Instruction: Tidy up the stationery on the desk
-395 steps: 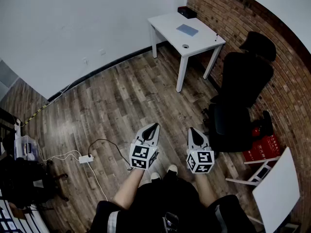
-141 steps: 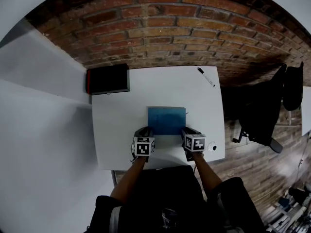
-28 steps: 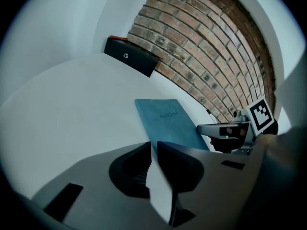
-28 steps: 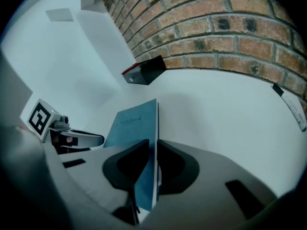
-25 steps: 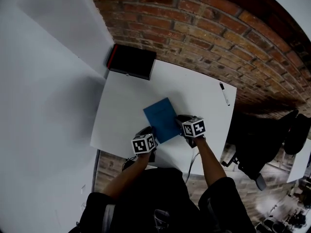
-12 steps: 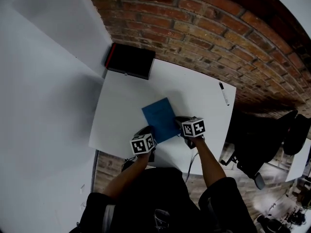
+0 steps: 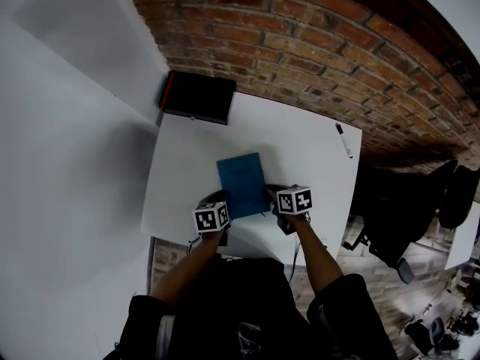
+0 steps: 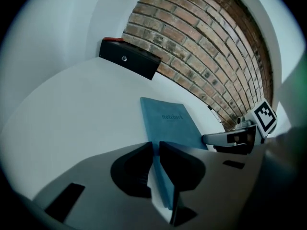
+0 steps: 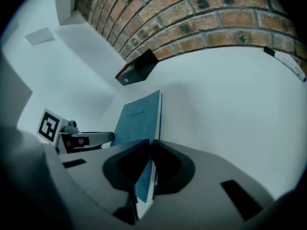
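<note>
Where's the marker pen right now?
In the head view the marker pen lies at the white desk's far right corner, beside the brick wall, well apart from the blue notebook.

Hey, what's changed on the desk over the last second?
Both tools' jaws have just been closing, and the left tool and right tool now clamp the near edge of the blue notebook. It has swung slightly, squarer to the desk. The black box and the pen stayed put.
</note>
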The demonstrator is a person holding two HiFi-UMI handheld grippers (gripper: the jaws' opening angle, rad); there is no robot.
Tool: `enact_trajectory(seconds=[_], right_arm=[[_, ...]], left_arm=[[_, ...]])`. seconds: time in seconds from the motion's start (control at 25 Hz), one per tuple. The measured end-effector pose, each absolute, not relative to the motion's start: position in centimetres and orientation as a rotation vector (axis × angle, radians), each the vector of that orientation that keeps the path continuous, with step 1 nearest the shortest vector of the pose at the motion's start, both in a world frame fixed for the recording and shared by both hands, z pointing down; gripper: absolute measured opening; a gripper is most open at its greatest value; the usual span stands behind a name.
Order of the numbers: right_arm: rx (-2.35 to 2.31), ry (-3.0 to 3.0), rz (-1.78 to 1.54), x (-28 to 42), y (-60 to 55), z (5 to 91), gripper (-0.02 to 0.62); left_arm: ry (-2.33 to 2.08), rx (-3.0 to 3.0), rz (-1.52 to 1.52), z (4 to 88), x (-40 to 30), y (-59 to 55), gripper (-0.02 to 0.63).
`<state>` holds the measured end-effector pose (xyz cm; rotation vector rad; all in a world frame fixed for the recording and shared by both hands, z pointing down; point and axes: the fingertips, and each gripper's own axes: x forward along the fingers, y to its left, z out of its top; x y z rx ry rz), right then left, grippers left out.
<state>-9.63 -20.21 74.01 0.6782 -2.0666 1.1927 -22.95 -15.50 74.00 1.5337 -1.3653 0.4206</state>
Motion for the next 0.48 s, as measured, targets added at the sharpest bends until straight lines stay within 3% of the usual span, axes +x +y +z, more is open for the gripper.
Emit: enact_trajectory(seconds=[0.48], right_arm=[[0.809,-2.034,1.396,-12.8,-17.0,73.5,0.038]], left_arm=[[-1.244,1.639,0.527,74.0,-26.9,-15.8,0.055]])
